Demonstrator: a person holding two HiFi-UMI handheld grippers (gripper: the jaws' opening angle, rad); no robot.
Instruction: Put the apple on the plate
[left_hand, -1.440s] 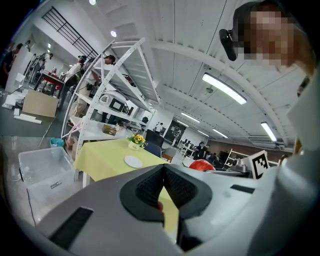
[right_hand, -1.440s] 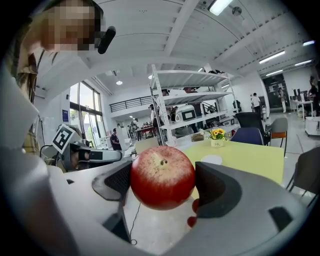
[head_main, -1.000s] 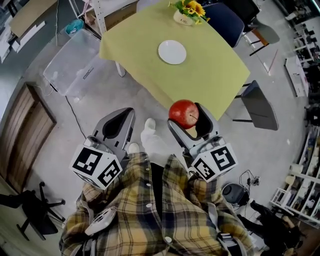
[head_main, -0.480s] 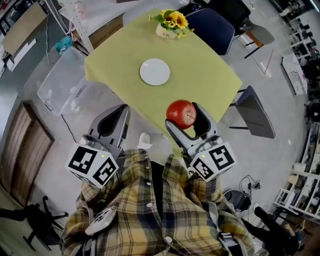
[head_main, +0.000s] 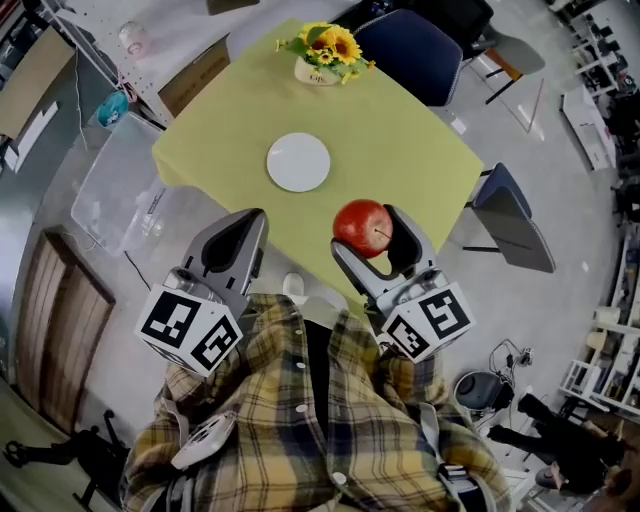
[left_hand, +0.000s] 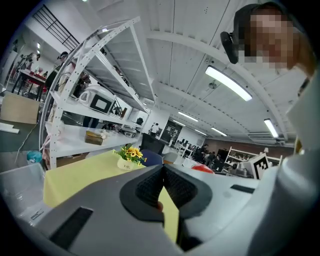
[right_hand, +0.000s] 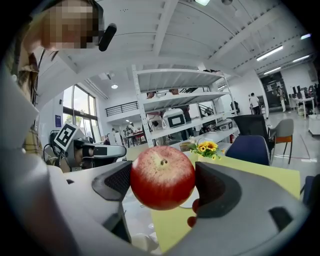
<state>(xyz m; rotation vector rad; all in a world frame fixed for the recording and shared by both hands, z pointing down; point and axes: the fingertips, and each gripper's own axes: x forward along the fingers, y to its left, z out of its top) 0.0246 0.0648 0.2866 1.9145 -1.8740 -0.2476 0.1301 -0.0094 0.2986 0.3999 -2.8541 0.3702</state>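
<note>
A red apple (head_main: 364, 227) (right_hand: 162, 177) is clamped between the jaws of my right gripper (head_main: 372, 235) (right_hand: 163, 181), held in the air above the near edge of the yellow table (head_main: 400, 150). The white plate (head_main: 298, 162) lies empty on the table, ahead and to the left of the apple. My left gripper (head_main: 232, 240) (left_hand: 161, 186) hangs shut with nothing in it, its pads pressed together, near the table's front-left edge.
A pot of sunflowers (head_main: 320, 52) (right_hand: 206, 148) stands at the table's far side. A dark blue chair (head_main: 412, 40) is behind the table and a grey chair (head_main: 513, 225) to its right. A clear plastic bin (head_main: 120, 190) sits on the floor at the left.
The table and plate have drawn nearer and shifted left in the head view as the person walked up. The apple stays gripped in the right gripper; both grippers keep their pose.
</note>
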